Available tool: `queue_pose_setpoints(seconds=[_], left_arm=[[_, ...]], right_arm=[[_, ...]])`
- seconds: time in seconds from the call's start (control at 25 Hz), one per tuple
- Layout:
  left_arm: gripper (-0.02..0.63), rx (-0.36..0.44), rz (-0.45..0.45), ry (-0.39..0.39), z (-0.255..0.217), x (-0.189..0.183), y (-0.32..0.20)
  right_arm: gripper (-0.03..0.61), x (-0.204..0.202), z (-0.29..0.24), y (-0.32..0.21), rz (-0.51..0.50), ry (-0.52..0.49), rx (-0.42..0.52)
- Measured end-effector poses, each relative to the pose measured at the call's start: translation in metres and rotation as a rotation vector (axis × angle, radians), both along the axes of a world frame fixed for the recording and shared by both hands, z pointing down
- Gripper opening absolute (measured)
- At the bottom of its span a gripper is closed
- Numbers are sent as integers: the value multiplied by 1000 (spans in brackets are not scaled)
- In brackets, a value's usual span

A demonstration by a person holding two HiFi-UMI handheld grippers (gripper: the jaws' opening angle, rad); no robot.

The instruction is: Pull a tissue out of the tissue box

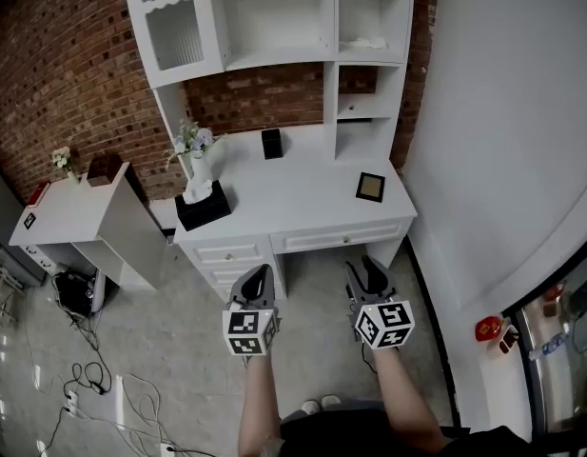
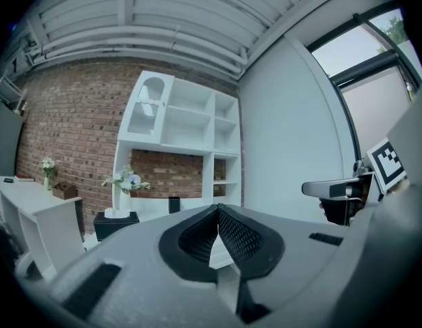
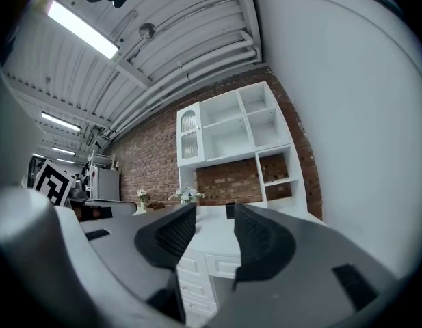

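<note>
Tissue box (image 1: 204,209): sitting at the front left corner of the surface (image 1: 303,193), a white tissue (image 1: 198,192) sticking up from it.
Left hand-held gripper (image 2: 217,209): hovering clenched and empty, well short of the box.
Right hand-held gripper (image 3: 215,217): hovering released, gripping nothing.

Tissue box (image 1: 204,210) black, tissue (image 1: 197,192) white. Tabletop (image 1: 307,190) white. Wall (image 1: 65,65) red-brown brick. Left tool (image 1: 259,276), right tool (image 1: 372,272): black-and-white square markers.

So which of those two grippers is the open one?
The right gripper: its jaws stand apart, with nothing between them. On the left gripper the jaws meet at the tips.
</note>
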State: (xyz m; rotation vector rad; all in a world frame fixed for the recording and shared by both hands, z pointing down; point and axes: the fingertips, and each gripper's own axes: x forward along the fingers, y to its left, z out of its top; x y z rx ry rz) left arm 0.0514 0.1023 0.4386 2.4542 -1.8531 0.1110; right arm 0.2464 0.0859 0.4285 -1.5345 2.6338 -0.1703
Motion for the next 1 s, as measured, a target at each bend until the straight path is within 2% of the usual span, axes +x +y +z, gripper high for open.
queue_pose_setpoints(seconds=[0.52, 1.0], left_arm=[[9, 26, 23, -9, -3, -13, 22], [9, 68, 45, -21, -15, -12, -31]], right_arm=[[161, -2, 3, 30, 42, 8, 11], [161, -2, -13, -22, 65, 10, 58]])
